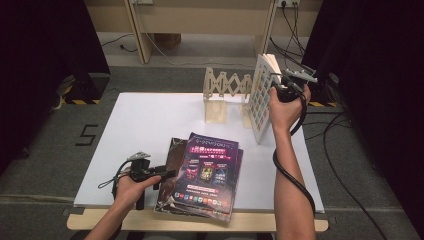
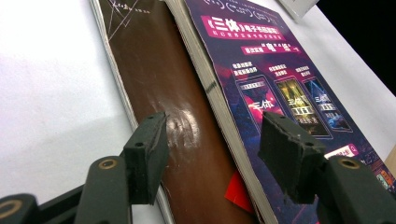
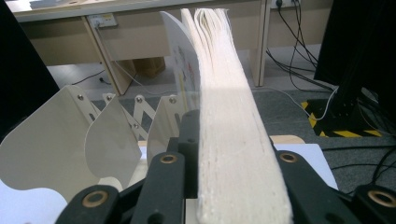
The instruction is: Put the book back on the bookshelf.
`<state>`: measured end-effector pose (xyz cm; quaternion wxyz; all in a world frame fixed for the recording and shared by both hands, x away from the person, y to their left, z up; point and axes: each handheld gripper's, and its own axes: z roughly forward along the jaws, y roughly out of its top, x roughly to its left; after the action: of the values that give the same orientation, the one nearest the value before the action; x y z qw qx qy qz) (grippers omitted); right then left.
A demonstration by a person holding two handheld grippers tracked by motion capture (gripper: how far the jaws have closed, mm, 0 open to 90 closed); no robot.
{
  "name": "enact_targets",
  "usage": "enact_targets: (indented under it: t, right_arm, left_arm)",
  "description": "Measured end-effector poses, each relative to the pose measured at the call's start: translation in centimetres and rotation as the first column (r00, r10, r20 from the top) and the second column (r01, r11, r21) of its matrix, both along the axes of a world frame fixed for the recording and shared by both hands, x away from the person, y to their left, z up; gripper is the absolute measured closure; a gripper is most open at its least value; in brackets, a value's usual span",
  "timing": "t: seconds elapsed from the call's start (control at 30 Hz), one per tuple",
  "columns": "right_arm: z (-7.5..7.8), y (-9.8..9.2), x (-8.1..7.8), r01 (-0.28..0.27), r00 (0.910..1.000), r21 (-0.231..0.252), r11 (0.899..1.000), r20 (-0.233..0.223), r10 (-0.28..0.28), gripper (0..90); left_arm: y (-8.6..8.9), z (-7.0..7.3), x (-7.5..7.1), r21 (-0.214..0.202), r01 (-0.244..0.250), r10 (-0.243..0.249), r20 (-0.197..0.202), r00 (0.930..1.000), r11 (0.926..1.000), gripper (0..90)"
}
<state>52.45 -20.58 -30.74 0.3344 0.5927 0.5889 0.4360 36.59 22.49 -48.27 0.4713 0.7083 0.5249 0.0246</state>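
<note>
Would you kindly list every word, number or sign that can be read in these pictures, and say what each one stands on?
"三体": in the pink title band of the purple magazine cover, and again on the small book pictures printed beneath it.
"5": a dark mark on the grey floor left of the table.
Unreadable: the rest of the magazine's Chinese lines, the scrawl on the brown book, and the grid cover of the white book.

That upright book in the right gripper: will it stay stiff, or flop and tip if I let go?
The upright book looks thick, so probably fairly stiff and heavy. Its pages fan at the far end in the right gripper view, so the cover may flop. The right gripper clamps its page edge; standing on one edge beside the wooden rack, it would likely tip if released.
</note>
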Motion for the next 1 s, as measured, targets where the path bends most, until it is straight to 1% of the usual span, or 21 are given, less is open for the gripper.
enact_targets:
  t: [0.1, 0.17, 0.37, 0.47, 0.53, 0.63, 0.67, 0.7, 0.8, 0.87, 0.9, 1.0]
  right_arm:
    - [0.2, 0.0, 0.2, 0.007, 0.9999, 0.001, 1.0, 0.015, -0.007, 74.6]
    - [0.3, 0.1, 0.3, 0.009, 0.9997, 0.013, 1.0, 0.023, -0.009, 74.6]
    - [0.6, 0.5, 0.9, 0.019, 0.9988, 0.009, 1.0, 0.046, -0.019, 74.5]
    - [0.5, 0.7, 1.2, 0.02, 0.9985, 0.008, 1.0, 0.051, -0.02, 74.5]
    - [0.2, 0.9, 1.6, 0.026, 0.9985, 0.009, 1.0, 0.049, -0.026, 74.5]
    - [-0.5, 1.1, 1.8, 0.028, 0.9986, -0.006, 1.0, 0.045, -0.027, 74.4]
    - [-0.5, 1.1, 1.8, 0.028, 0.9986, -0.006, 1.0, 0.045, -0.027, 74.4]
    - [-0.9, 1.2, 1.8, 0.033, 0.9982, -0.025, 0.999, 0.051, -0.032, 74.4]
    - [-1.0, 1.2, 1.7, 0.039, 0.9977, -0.034, 0.999, 0.056, -0.037, 74.2]
    - [-1.2, 1.2, 1.6, 0.039, 0.9979, -0.049, 0.998, 0.055, -0.036, 74.0]
    - [-1.3, 1.2, 1.5, 0.035, 0.9977, -0.061, 0.998, 0.061, -0.031, 74.0]
    - [-1.3, 1.1, 1.4, 0.038, 0.9977, -0.059, 0.998, 0.059, -0.034, 73.8]
  left_arm:
    - [0.1, 0.0, 0.0, 0.002, 0.0, 0.0, 0.001, 1.0, 1.0, 41.1]
    - [0.1, 0.0, 0.0, 0.002, 0.001, -0.001, -0.001, 1.0, 1.0, 41.0]
    - [0.2, 0.0, 0.0, -0.003, -0.004, 0.004, 0.0, 1.0, 1.0, 41.0]
    - [0.2, 0.0, 0.0, 0.0, -0.004, 0.004, 0.001, 1.0, 1.0, 41.1]
    - [0.3, -0.1, 0.0, -0.002, -0.004, 0.004, 0.0, 1.0, 1.0, 41.1]
    - [0.3, -0.1, 0.0, -0.004, -0.003, 0.003, -0.001, 1.0, 1.0, 41.0]
    - [0.3, -0.1, 0.0, -0.004, -0.003, 0.003, -0.001, 1.0, 1.0, 41.0]
    - [0.4, -0.1, 0.0, -0.003, -0.004, 0.004, -0.002, 1.0, 1.0, 41.0]
    - [0.3, -0.2, 0.0, -0.003, -0.004, 0.004, -0.002, 1.0, 1.0, 41.0]
    - [0.3, -0.2, 0.0, -0.001, -0.002, 0.002, -0.002, 1.0, 1.0, 41.0]
    - [0.2, -0.2, -0.1, 0.0, -0.002, 0.002, -0.002, 1.0, 1.0, 41.0]
    - [0.2, -0.2, -0.1, 0.001, -0.001, 0.001, -0.004, 1.0, 1.0, 41.0]
